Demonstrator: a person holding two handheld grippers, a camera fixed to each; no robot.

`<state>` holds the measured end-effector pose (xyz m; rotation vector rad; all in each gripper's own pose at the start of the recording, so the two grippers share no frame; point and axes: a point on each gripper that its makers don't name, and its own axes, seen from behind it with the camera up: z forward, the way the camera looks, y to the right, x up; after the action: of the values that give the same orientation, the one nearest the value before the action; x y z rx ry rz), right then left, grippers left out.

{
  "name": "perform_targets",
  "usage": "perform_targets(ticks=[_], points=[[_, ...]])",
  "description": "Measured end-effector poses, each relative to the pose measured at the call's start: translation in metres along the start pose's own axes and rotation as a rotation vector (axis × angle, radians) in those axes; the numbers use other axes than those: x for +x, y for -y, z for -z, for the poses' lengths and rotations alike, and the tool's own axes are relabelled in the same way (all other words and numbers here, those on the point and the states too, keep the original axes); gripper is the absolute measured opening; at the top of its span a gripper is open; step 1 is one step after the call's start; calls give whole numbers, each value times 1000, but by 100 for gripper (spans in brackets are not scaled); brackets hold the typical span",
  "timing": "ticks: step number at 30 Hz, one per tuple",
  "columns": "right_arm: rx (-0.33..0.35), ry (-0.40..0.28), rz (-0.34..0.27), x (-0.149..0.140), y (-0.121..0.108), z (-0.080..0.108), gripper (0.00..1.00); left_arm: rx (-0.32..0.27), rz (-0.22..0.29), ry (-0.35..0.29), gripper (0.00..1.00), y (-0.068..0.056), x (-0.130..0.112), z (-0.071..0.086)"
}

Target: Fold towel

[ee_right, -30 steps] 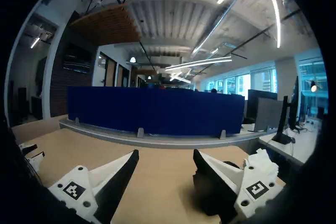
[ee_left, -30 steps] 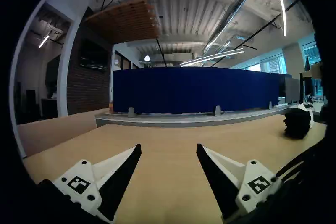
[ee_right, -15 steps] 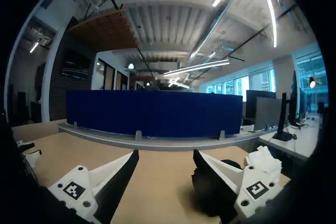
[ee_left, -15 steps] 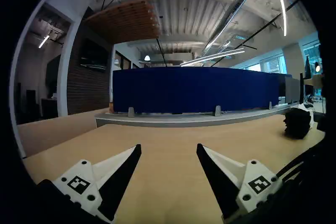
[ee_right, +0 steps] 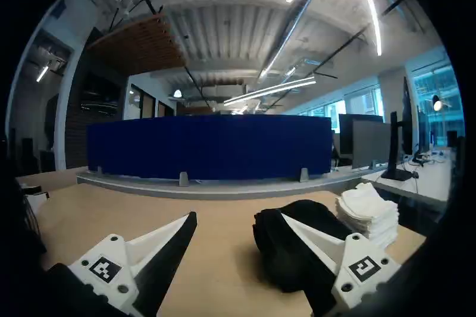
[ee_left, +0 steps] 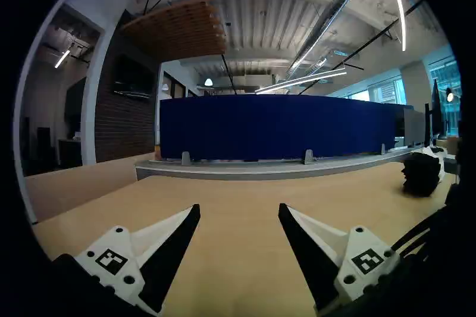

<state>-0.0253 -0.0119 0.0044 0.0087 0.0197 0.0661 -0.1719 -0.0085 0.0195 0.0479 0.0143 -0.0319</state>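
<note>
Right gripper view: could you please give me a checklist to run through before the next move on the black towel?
1. Right gripper open and empty: ok.
2. Left gripper open and empty: ok.
3. Black towel close ahead of the right gripper: ok.
4. A free corner of the towel to pinch: not ok, it lies bunched in a heap.
5. Bare table to spread it on: ok.
6. Folded white stack apart from the towel: cannot tell, they sit very close.
</note>
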Motion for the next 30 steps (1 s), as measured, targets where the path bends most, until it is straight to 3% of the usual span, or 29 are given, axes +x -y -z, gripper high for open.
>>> perform_targets(ticks=[15, 30], points=[[2, 7, -8, -42, -20, -5, 100, 0, 0, 0, 98, 0, -1, 1], [-4, 7, 10, -48, -26, -4, 100, 0, 0, -1, 98, 0, -1, 2]])
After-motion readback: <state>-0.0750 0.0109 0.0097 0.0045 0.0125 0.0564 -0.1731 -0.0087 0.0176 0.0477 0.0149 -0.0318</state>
